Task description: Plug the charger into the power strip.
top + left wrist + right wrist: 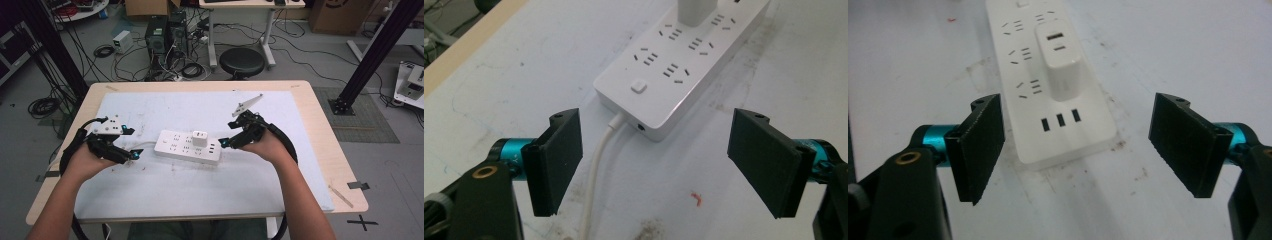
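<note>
We hold the left gripper (131, 143) and the right gripper (226, 135) with jaws apart and empty, one at each end of the white power strip (187, 147) lying mid-table on the white mat (150, 185), a charger (1062, 62) plugged into it. We judge this the approach: next, brace the strip and grip the charger squarely

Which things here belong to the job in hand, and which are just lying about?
In the job:
- power strip
- white charger plugged into it
- left gripper, open at the strip's cable end
- right gripper, open at the other end

Lying about:
- black stool beyond the table
- computer tower and floor cables
</note>
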Available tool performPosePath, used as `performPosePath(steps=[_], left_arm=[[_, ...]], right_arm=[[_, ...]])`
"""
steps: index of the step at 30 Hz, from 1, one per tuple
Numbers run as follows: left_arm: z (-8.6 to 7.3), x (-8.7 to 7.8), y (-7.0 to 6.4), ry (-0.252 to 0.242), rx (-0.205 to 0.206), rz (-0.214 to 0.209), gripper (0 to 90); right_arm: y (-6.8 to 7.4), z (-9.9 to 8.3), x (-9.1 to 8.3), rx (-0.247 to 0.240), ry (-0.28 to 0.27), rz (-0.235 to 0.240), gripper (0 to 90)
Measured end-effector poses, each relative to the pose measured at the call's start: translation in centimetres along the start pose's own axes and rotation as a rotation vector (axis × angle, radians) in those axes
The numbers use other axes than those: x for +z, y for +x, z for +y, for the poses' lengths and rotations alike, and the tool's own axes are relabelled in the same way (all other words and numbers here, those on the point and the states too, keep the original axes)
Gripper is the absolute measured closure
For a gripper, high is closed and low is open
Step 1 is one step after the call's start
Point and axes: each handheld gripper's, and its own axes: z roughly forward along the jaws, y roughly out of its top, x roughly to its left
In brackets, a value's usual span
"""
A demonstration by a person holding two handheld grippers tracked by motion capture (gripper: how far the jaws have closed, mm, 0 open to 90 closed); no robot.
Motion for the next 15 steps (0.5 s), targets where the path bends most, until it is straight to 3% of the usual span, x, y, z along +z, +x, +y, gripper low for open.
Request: performPosePath(steps=[3, 8, 15], left_arm=[[-0.3, 0.1, 0.0, -0.031, -0.009, 0.004, 22.0], [-0.5, 0.2, 0.1, -0.033, -0.007, 0.007, 22.0], [-1.0, 0.6, 0.1, 0.001, -0.021, 0.012, 22.0]], right_arm=[[-0.1, -1.4, -0.7, 0.035, -0.036, -0.011, 21.6], [-0.4, -3.7, -1.8, 0.088, -0.09, -0.034, 20.9], [-0.7, -5.6, -3.0, 0.116, -0.122, -0.055, 20.9]])
